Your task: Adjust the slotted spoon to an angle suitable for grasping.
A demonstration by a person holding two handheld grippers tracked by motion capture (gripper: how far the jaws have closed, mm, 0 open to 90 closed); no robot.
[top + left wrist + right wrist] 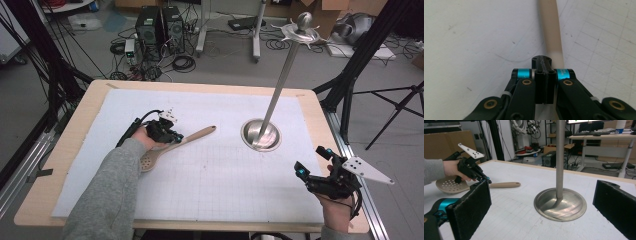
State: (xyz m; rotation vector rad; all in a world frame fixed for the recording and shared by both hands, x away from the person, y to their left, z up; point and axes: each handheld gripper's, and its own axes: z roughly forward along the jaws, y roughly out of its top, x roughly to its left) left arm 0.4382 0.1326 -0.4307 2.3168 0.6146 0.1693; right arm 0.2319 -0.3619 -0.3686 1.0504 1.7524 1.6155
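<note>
The left gripper (172, 136) is pinched shut on the slotted spoon's (172, 147) wooden handle, bowl end lifted; the right gripper (312, 162) hangs spread wide, well apart.

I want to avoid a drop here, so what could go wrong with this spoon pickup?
The left gripper is shut on the slotted spoon's handle, well away from the perforated bowl, so the spoon may tip or swivel when lifted. The tall metal stand is close by; a swinging handle could strike its pole. The right gripper stands open, holding nothing.
</note>
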